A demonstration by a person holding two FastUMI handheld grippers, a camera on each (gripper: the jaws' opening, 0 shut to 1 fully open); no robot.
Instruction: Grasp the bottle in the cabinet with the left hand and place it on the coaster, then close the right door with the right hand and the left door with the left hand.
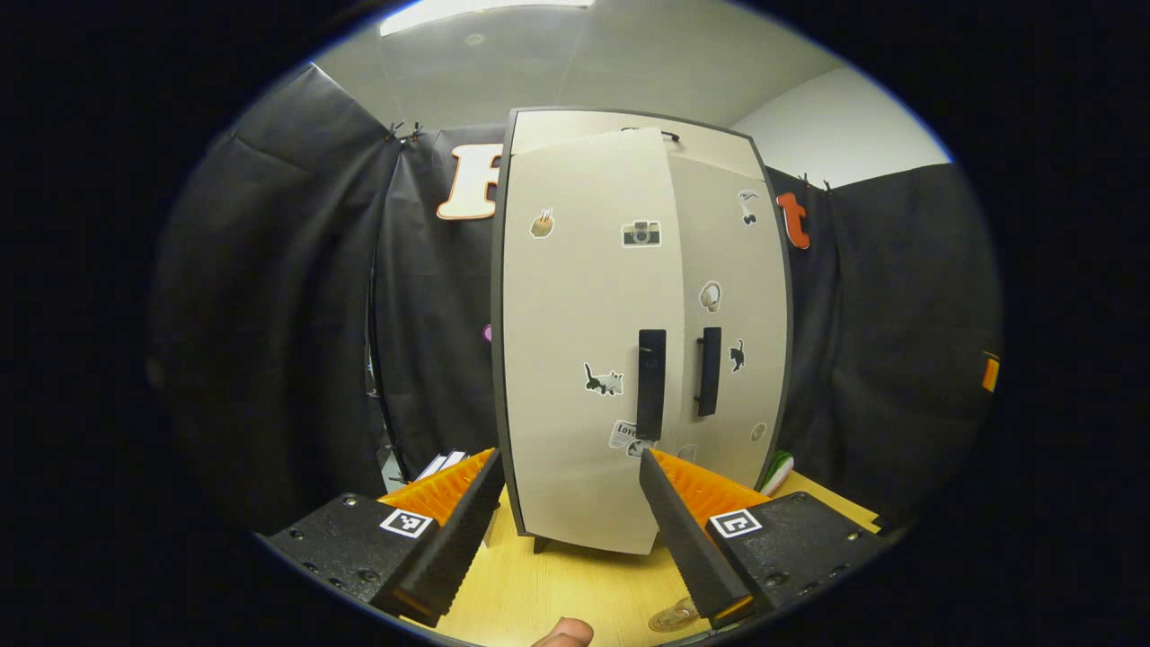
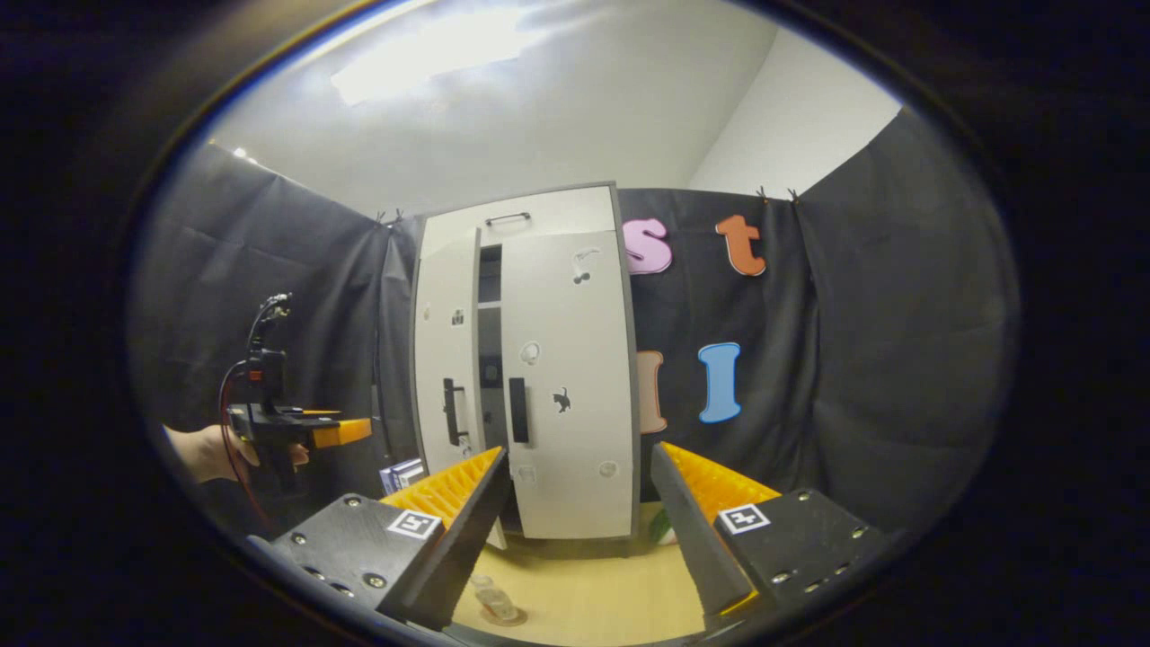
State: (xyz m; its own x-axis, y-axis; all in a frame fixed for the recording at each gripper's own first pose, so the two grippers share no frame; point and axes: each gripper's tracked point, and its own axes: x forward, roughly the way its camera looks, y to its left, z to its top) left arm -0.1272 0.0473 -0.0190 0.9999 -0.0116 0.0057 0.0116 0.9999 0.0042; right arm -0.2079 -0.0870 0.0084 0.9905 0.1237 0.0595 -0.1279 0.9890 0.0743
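Bottle (image 2: 492,600) stands on the coaster (image 2: 503,616) at the table's (image 2: 593,593) near edge, about 7 o'clock in the right gripper view; glare makes its outline uncertain. Behind it the cabinet (image 2: 557,377): right door (image 2: 566,386) looks shut, left door (image 2: 446,377) ajar, dark gap between them. Left gripper (image 1: 568,517) spread wide, holding nothing, facing the left door's handle (image 1: 650,384) at 12 o'clock. Right gripper (image 2: 579,530) likewise wide, empty. Risk: pushing near the hinge would swing the door poorly; a low sweep could topple the bottle.
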